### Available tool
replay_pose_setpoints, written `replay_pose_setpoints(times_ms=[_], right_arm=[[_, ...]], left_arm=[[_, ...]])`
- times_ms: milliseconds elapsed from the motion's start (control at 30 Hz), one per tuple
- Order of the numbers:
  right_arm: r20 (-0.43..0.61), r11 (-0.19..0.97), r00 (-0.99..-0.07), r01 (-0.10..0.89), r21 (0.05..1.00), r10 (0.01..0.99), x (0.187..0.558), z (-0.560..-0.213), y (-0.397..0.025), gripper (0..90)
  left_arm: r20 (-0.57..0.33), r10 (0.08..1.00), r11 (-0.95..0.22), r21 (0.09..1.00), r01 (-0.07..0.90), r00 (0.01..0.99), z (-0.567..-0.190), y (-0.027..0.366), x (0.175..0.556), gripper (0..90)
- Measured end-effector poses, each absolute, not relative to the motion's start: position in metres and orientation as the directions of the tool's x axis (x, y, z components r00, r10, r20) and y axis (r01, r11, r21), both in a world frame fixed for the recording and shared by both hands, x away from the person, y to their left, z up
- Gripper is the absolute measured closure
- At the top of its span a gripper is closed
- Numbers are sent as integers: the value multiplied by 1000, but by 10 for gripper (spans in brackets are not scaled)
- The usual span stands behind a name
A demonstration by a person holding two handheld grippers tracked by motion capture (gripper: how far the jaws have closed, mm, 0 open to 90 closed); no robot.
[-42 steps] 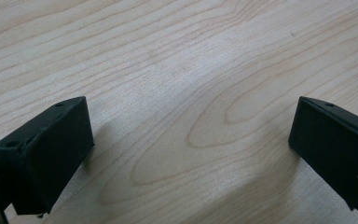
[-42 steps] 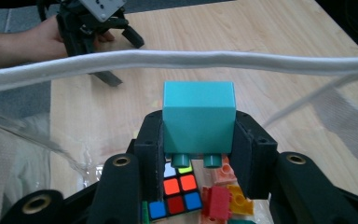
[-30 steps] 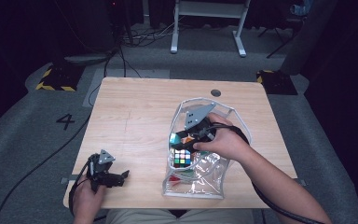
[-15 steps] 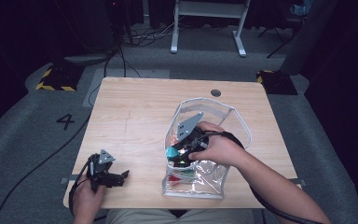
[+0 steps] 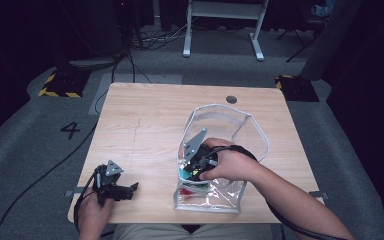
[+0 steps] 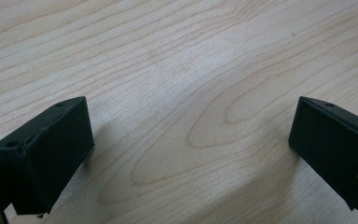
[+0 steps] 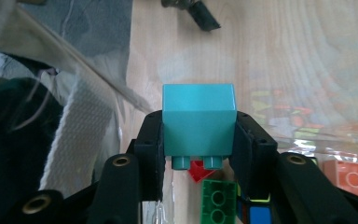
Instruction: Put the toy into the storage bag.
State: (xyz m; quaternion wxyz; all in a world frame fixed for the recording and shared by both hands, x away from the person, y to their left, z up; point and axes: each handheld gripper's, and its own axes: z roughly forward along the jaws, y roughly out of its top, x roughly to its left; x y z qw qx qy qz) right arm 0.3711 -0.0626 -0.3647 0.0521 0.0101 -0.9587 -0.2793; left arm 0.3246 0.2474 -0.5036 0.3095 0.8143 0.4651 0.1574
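A clear plastic pouch (image 5: 230,131) with a white zip rim stands open on the wooden table (image 5: 150,120). My right gripper (image 5: 189,172) reaches into its mouth, shut on a turquoise toy brick (image 7: 198,119) whose studs point toward the camera. Below it inside the pouch lie a green brick (image 7: 219,202), a red piece (image 7: 200,171), an orange brick (image 7: 352,176) and a colour cube (image 7: 256,212). My left gripper (image 5: 130,190) rests at the table's front left corner, open, its jaws wide apart over bare wood (image 6: 186,116).
A dark round grommet (image 5: 231,99) sits near the table's far edge. Black cable trails off the table's left side onto the grey floor, where a "4" (image 5: 72,130) is marked. A white stand (image 5: 222,25) stands beyond the table.
My right gripper has moved down and toward the front, deeper into the pouch, with the turquoise brick in it. The colour cube is now mostly covered by the hand. The left gripper has not moved.
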Motion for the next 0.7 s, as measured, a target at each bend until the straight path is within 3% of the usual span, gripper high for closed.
replay_pose_setpoints(times_ms=[700], right_arm=[[146, 896, -986, -9, 444, -82, 369, -378, -52, 591]], left_arm=[[-34, 855, -375, 650, 661, 518, -504, 247, 325, 0]])
